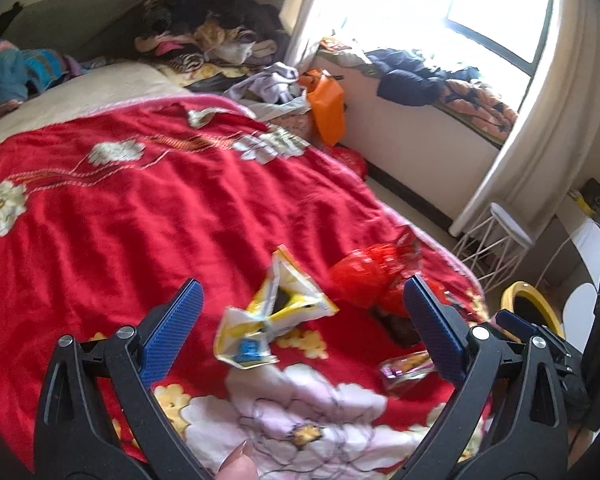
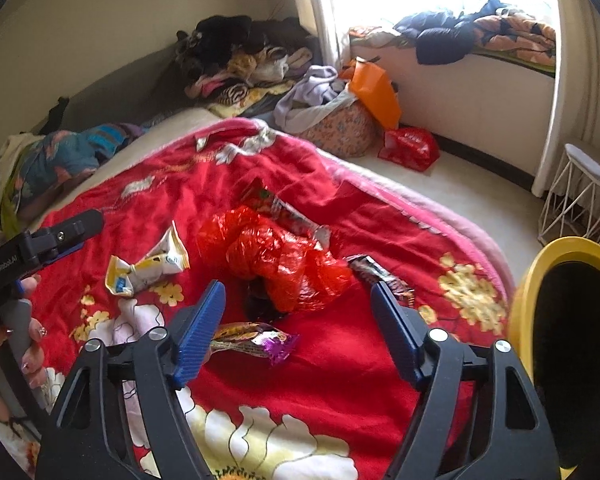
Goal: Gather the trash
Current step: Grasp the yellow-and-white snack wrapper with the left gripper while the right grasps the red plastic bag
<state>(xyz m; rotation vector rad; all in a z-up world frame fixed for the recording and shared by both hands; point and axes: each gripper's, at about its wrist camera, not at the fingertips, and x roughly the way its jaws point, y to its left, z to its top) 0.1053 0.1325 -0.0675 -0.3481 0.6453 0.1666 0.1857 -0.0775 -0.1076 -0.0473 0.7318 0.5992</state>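
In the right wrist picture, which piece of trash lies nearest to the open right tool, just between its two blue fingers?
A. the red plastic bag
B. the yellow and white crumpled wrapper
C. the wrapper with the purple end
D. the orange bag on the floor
C: the wrapper with the purple end lies on the red blanket just ahead of the right tool, whose fingers stand apart and touch nothing.

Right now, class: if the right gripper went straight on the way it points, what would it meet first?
Most likely the purple-ended snack wrapper lying on the red blanket, just ahead between the right gripper's open jaws; depth is uncertain.
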